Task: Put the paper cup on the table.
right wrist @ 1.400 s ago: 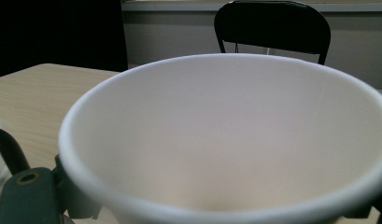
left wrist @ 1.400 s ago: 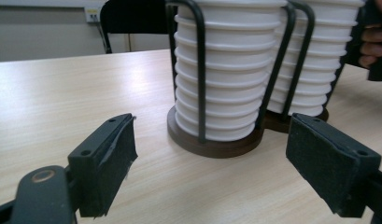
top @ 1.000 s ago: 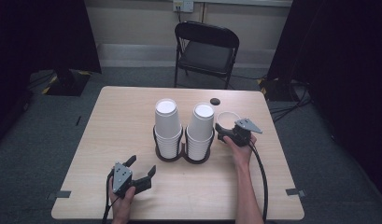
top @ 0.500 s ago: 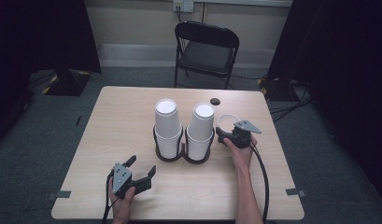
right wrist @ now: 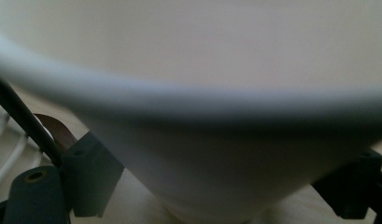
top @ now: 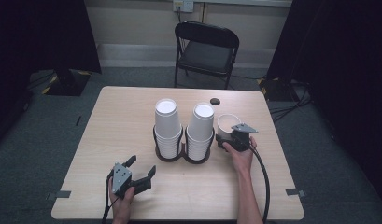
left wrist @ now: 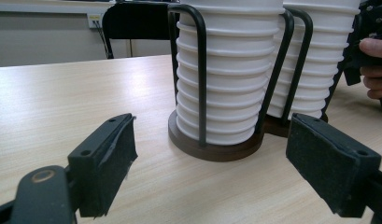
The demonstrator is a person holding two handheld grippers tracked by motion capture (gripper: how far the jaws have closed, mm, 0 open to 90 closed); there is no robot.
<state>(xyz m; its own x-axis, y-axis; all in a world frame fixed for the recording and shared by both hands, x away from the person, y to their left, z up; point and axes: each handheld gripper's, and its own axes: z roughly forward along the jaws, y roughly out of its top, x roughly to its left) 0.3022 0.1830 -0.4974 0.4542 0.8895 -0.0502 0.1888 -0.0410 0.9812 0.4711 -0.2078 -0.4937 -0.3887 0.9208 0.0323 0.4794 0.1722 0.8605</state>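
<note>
Nearest the person, the left tool (top: 141,171) rests low on the tabletop (top: 104,126) with its jaws spread wide and nothing between them; in the left gripper view they frame the dark double cup holder (left wrist: 212,148) and its two stacks of white cups (left wrist: 228,70), which stand a little beyond them, apart from the pads. Farther up and to the right, the right tool (top: 224,138) sits at the single white cup (top: 227,123), just right of the holder's right stack (top: 200,130). In the right gripper view the cup (right wrist: 202,154) lies between the two jaws, its narrow lower body in the gap; the jaws have just been closing around it, yet the blur so near the lens hides whether the pads touch its wall. The hand and grey plate cover the cup's near side from above. A small dark disc (top: 215,101) lies behind, then a black folding chair (top: 205,51)
</note>
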